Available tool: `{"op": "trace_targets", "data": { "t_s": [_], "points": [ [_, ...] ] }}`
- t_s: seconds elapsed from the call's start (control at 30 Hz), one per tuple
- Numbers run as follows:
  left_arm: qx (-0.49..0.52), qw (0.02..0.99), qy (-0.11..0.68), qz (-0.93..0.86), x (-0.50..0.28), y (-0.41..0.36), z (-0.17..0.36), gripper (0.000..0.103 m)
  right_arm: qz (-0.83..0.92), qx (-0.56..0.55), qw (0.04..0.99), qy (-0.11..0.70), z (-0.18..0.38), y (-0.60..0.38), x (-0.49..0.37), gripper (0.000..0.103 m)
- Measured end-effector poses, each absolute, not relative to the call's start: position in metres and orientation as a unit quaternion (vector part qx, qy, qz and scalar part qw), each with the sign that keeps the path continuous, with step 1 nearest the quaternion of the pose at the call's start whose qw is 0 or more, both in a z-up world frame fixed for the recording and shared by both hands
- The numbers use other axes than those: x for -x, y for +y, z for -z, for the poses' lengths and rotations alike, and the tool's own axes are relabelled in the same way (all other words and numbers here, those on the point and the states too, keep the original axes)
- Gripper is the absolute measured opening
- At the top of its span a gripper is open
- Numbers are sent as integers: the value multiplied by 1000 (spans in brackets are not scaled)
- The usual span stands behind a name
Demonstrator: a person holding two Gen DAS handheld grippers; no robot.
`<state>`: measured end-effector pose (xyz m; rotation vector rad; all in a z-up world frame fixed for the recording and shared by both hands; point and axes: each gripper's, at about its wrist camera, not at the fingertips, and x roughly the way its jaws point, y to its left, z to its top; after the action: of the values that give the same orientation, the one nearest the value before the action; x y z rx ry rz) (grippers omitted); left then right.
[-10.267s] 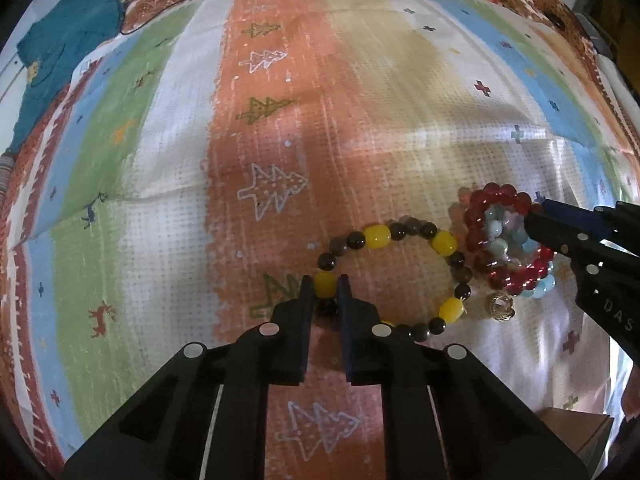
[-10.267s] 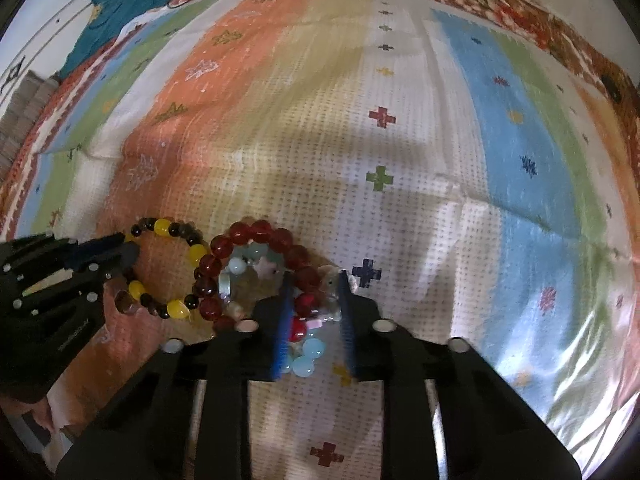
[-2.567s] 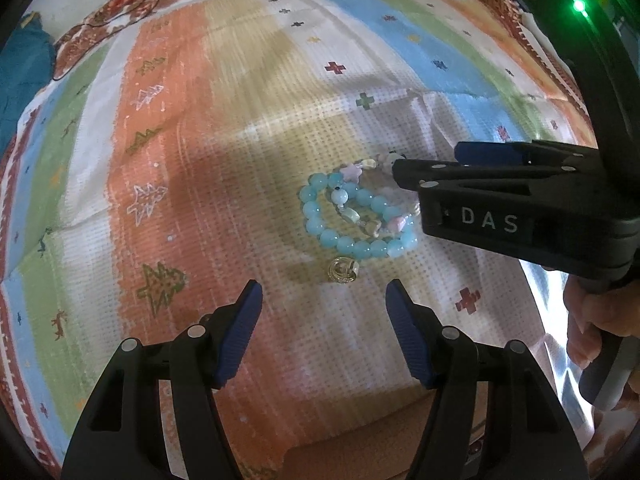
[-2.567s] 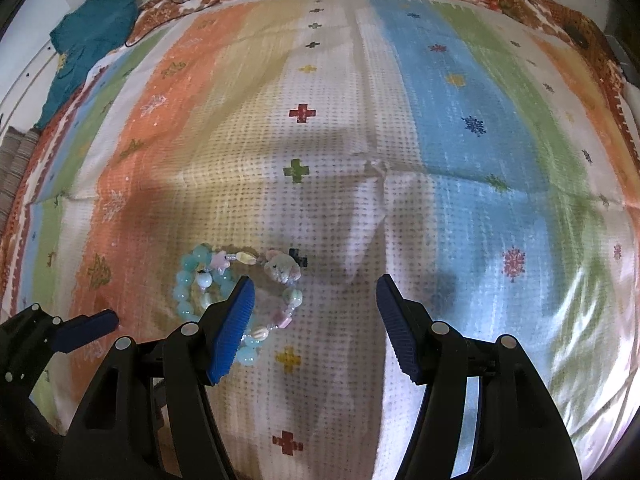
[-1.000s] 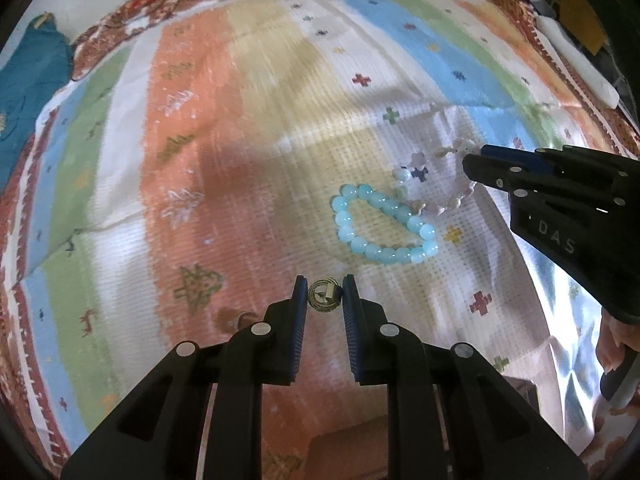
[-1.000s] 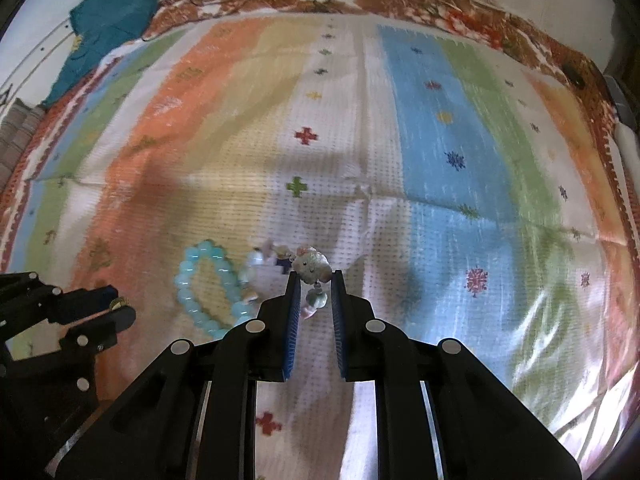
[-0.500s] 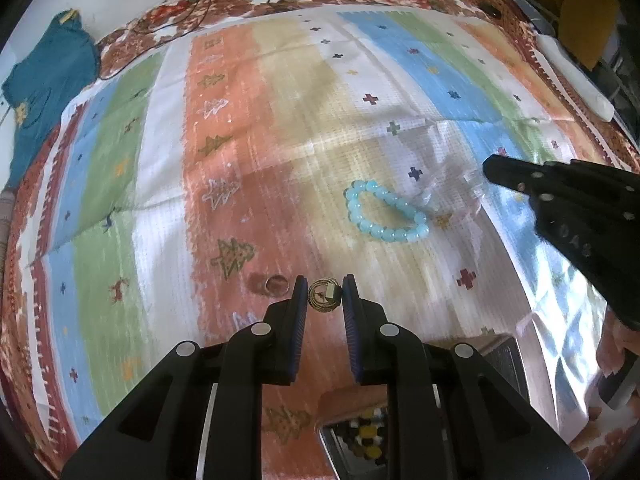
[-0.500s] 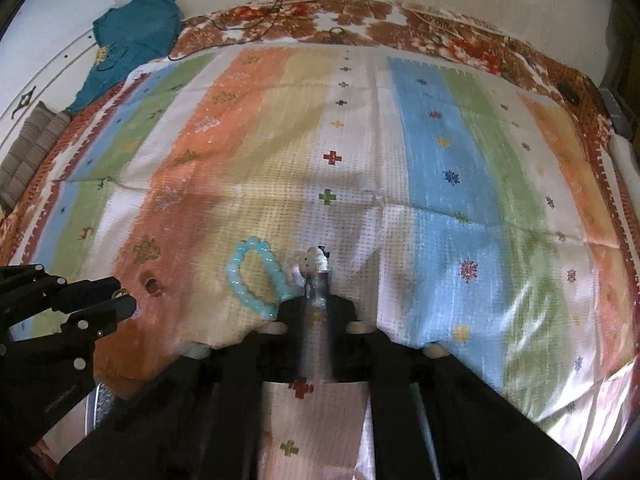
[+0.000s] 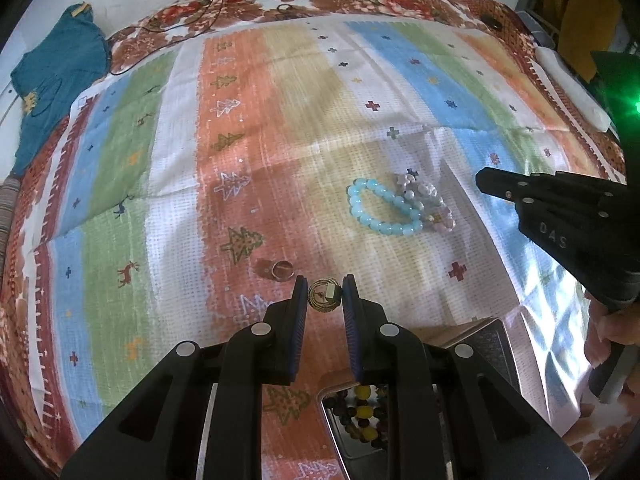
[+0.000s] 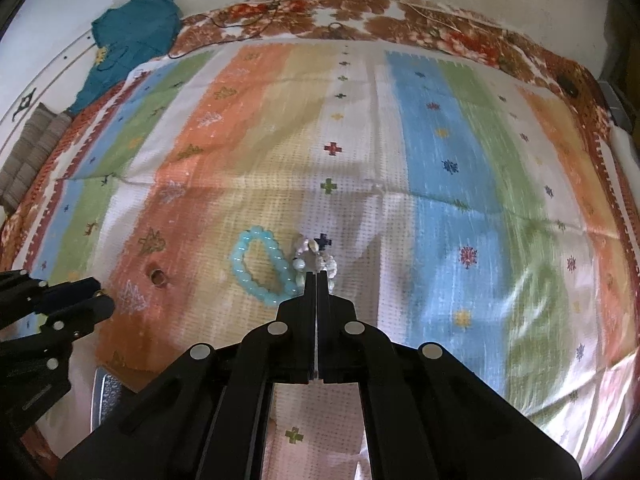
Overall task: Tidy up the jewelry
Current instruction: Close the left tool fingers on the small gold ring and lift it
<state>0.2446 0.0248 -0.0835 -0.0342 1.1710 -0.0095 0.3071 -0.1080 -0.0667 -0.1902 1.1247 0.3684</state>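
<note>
My left gripper (image 9: 325, 295) is shut on a small gold ring (image 9: 325, 300) and holds it above the striped cloth. A second ring (image 9: 282, 269) lies on the orange stripe just left of it, and it also shows in the right wrist view (image 10: 158, 277). A light-blue bead bracelet (image 9: 380, 206) lies on the cloth with a pale charm bracelet (image 9: 430, 202) beside it. My right gripper (image 10: 317, 276) is fully shut; the pale charm bracelet (image 10: 316, 258) lies at its fingertips, with no bead visibly between them. The blue bracelet (image 10: 260, 266) lies to its left.
An open jewelry box (image 9: 472, 340) with yellow and dark beads (image 9: 362, 412) inside sits under my left gripper near the cloth's front edge. A teal garment (image 9: 52, 84) lies at the far left. Cables (image 9: 224, 12) run along the far border.
Both grippers have risen and pulled back from the cloth. The left still holds the gold ring. The pale charm bracelet now lies bunched by the blue one, and the right jaws are fully closed.
</note>
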Motion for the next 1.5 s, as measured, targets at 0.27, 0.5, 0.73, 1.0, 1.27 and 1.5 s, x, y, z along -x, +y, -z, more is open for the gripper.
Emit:
{"op": "trace_targets", "data": {
  "t_s": [0.27, 0.5, 0.73, 1.0, 1.27, 1.5],
  "points": [
    [5, 827, 562, 10, -246, 20, 90, 18, -164, 84, 813, 552, 86, -111, -315, 2],
    [-5, 824, 567, 11, -249, 19, 94, 18, -157, 89, 805, 566, 101, -110, -321, 2],
    [-11, 819, 574, 9, -254, 22, 102, 18, -157, 95, 801, 569, 105, -106, -324, 2],
    [18, 795, 607, 15, -262, 33, 124, 27, -165, 104, 803, 563, 106, -99, -324, 50],
    [33, 773, 633, 22, -271, 32, 148, 37, -162, 109, 794, 575, 118, -96, -329, 50],
    [25, 755, 655, 25, -277, 24, 165, 37, -159, 111, 785, 589, 132, -96, -335, 50]
  ]
}}
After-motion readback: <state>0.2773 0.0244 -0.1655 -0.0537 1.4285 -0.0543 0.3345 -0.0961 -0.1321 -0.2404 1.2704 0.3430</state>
